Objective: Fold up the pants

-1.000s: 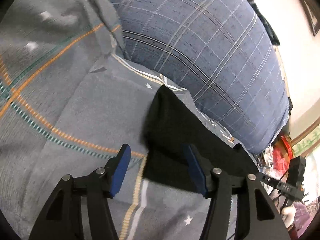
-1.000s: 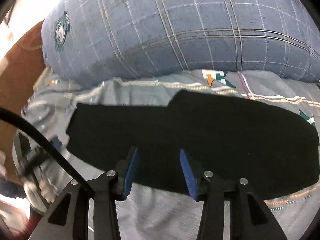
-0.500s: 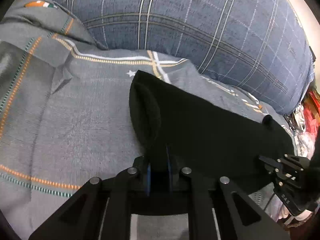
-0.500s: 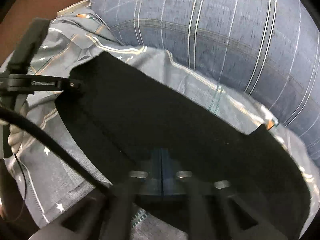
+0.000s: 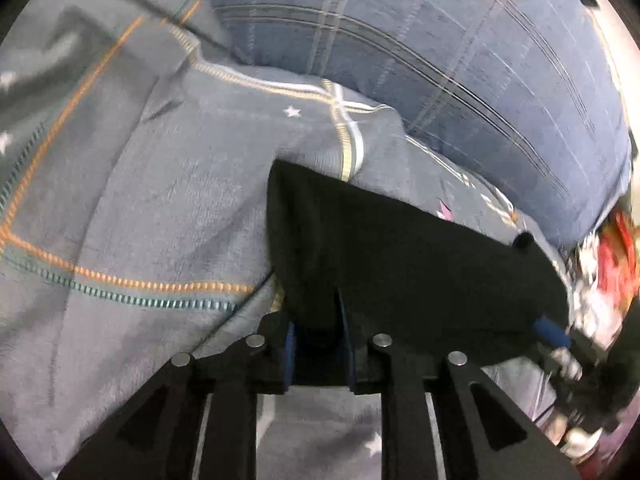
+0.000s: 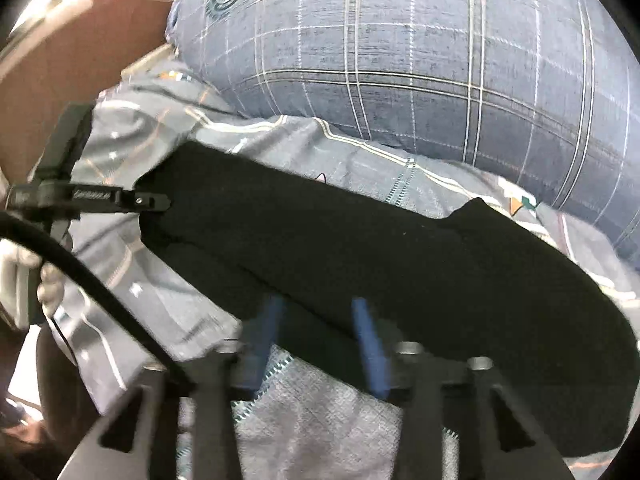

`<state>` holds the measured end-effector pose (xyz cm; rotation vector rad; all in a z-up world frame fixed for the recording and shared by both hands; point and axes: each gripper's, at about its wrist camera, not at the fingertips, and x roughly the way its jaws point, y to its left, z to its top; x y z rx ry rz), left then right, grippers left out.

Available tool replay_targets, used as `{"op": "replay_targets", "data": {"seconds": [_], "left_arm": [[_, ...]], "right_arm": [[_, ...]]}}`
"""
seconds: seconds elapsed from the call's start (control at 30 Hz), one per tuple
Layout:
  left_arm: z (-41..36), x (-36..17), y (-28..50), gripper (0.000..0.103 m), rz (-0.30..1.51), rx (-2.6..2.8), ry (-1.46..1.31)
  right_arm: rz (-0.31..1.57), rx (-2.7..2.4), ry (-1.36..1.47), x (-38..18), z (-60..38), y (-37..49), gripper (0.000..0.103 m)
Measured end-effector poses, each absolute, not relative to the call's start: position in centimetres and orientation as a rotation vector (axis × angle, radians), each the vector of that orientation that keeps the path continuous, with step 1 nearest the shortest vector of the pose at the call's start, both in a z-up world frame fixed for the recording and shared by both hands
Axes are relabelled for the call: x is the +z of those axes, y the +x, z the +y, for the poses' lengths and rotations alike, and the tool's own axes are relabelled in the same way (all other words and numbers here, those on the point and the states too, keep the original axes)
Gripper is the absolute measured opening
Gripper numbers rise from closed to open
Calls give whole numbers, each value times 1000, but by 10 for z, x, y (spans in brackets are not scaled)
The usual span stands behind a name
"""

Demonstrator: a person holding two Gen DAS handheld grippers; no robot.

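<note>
Black pants [image 5: 400,248] lie folded lengthwise in a long strip on a grey patterned bedspread [image 5: 140,200]. My left gripper [image 5: 318,336] pinches the strip's near corner at its left end. Its jaws are opening, but cloth still fills the narrow gap between the blue pads. In the right wrist view the pants [image 6: 360,248] run from the left to the lower right. My right gripper [image 6: 318,332] is over their near edge, its jaws opening and the pads well apart. The edge lies between them untouched. The left gripper [image 6: 152,200] shows at the cloth's far left end.
A big blue plaid pillow [image 6: 440,60] lies just behind the pants. A brown headboard [image 6: 80,52] stands at the upper left. A gloved hand [image 6: 24,276] and a black cable [image 6: 80,272] are at the left. Red and white clutter [image 5: 612,264] lies beyond the bed's edge.
Both grippers closed on the near edge of the pants half a second ago. Since then the right jaws have spread wide and let go, and the left jaws have widened slightly. Both hands have shifted.
</note>
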<state>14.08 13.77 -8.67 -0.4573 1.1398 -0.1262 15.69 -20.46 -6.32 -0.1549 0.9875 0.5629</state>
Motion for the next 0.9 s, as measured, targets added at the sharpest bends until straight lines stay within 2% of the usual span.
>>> {"op": "replay_targets", "data": {"seconds": [0.13, 0.3, 0.37, 0.43, 0.5, 0.6, 0.63, 0.67, 0.73, 0.9], "left_arm": [[152, -75, 135, 19, 1073, -134, -519], [146, -58, 121, 21, 1020, -150, -423], [134, -59, 122, 28, 1019, -177, -348], [118, -67, 126, 30, 1030, -194, -253], [102, -75, 130, 34, 1042, -195, -151], [92, -81, 138, 35, 1045, -164, -49], [94, -79, 139, 31, 1046, -162, -49], [97, -76, 140, 11, 1039, -155, -67], [105, -69, 138, 10, 1027, -154, -126], [114, -50, 127, 10, 1006, -178, -227]], "right_arm": [[987, 581, -211, -72, -187, 157, 49], [994, 587, -295, -91, -164, 169, 49], [982, 578, -337, -98, -157, 173, 50], [970, 576, -353, -99, -154, 174, 49], [973, 561, -359, -99, -153, 175, 45], [979, 546, -341, -99, -154, 178, 30], [986, 552, -325, -98, -156, 180, 22], [995, 555, -297, -96, -159, 182, 15], [1005, 566, -241, -92, -164, 185, 8], [989, 576, -182, -75, -171, 183, 8]]}}
